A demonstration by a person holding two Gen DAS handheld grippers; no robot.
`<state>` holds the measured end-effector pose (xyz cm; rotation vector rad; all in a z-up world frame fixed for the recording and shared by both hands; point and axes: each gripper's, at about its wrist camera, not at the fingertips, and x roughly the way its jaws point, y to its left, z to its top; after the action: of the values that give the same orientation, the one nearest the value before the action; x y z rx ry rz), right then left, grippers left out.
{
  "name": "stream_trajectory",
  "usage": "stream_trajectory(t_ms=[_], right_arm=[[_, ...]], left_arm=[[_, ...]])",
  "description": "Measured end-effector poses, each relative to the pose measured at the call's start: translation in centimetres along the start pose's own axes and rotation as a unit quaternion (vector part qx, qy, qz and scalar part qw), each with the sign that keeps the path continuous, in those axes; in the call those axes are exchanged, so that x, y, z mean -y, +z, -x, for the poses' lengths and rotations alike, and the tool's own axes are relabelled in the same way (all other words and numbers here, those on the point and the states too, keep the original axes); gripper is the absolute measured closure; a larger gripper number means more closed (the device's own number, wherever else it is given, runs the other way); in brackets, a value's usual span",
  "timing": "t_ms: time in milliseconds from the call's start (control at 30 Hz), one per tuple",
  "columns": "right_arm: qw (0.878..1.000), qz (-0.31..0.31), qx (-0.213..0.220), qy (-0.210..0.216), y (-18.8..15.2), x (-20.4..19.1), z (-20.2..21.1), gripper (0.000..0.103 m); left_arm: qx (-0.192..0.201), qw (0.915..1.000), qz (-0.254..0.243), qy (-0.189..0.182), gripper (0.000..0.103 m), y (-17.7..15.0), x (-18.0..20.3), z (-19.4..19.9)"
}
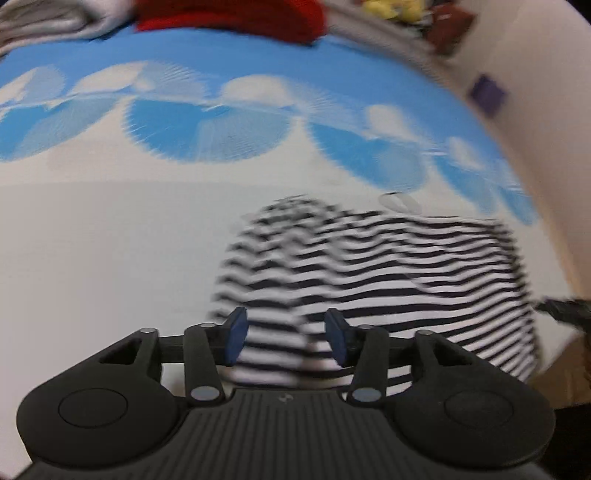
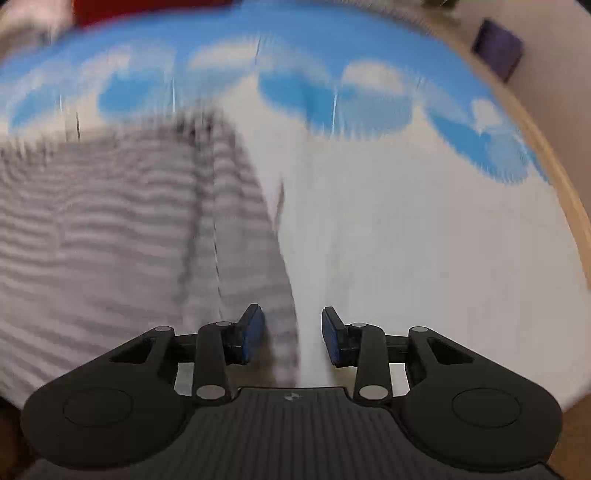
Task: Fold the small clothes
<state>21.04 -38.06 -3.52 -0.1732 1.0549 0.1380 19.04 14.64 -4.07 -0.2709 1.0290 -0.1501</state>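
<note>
A black-and-white striped small garment (image 1: 369, 266) lies rumpled on a white and blue patterned table cover (image 1: 110, 240). My left gripper (image 1: 286, 338) is open, its blue pads over the garment's near left edge. In the right wrist view the same striped garment (image 2: 110, 229) fills the left half, blurred by motion. My right gripper (image 2: 293, 336) is open, with the garment's right edge between its pads. Neither gripper holds anything.
A red cloth (image 1: 236, 14) and a grey cloth (image 1: 55, 18) lie at the far edge of the table. A purple object (image 1: 487, 92) sits beyond the table at the right. The table's wooden rim (image 2: 569, 199) curves along the right.
</note>
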Motion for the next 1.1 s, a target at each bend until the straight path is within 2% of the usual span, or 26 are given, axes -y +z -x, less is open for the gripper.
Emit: stream_trajectory(t_ms=[67, 133, 167, 233, 300, 433, 500, 633, 800, 1000, 1100], right_arm=[[0.999, -0.021, 0.034, 0.018, 1.1, -0.1, 0.0, 0.065], [0.997, -0.029, 0.059, 0.027, 1.7, -0.8, -0.1, 0.064], [0.997, -0.027, 0.062, 0.028, 2.5, -1.5, -0.8, 0.064], [0.998, -0.020, 0.060, 0.023, 3.6, -2.3, -2.5, 0.062], [0.999, -0.013, 0.044, 0.015, 4.2, -2.9, -4.7, 0.061], [0.999, -0.025, 0.003, -0.027, 4.6, -3.2, -8.0, 0.057], [0.998, -0.052, 0.008, -0.025, 5.4, -2.5, -8.9, 0.057], [0.997, -0.071, 0.029, -0.028, 6.9, -1.9, -9.6, 0.057], [0.996, -0.070, 0.035, -0.035, 8.2, -2.1, -11.1, 0.057], [0.995, -0.077, 0.036, -0.045, 9.2, -2.3, -12.2, 0.057], [0.995, -0.079, 0.036, -0.051, 9.4, -2.4, -12.5, 0.057]], left_arm=[[-0.005, 0.9987, -0.050, 0.000, 0.041, -0.7, 2.1, -1.2], [-0.020, 0.9948, -0.097, 0.025, 0.041, -1.0, 3.8, -3.1], [-0.028, 0.9932, -0.106, 0.039, 0.041, -1.0, 4.1, -5.1], [-0.054, 0.9898, -0.099, 0.087, 0.043, -1.0, 3.0, -7.9], [-0.080, 0.9854, -0.075, 0.130, 0.044, -0.7, 1.4, -8.9], [-0.046, 0.9895, -0.028, 0.134, 0.044, 1.5, 0.2, -8.5], [-0.035, 0.9894, -0.026, 0.139, 0.044, 2.3, 0.2, -8.7], [-0.022, 0.9921, -0.011, 0.123, 0.045, 4.4, 0.3, -9.2], [-0.033, 0.9892, -0.026, 0.140, 0.045, 5.6, 1.3, -11.9], [-0.038, 0.9877, -0.024, 0.150, 0.044, 6.0, 1.1, -13.3], [-0.037, 0.9876, -0.019, 0.151, 0.040, 6.0, 0.6, -13.5]])
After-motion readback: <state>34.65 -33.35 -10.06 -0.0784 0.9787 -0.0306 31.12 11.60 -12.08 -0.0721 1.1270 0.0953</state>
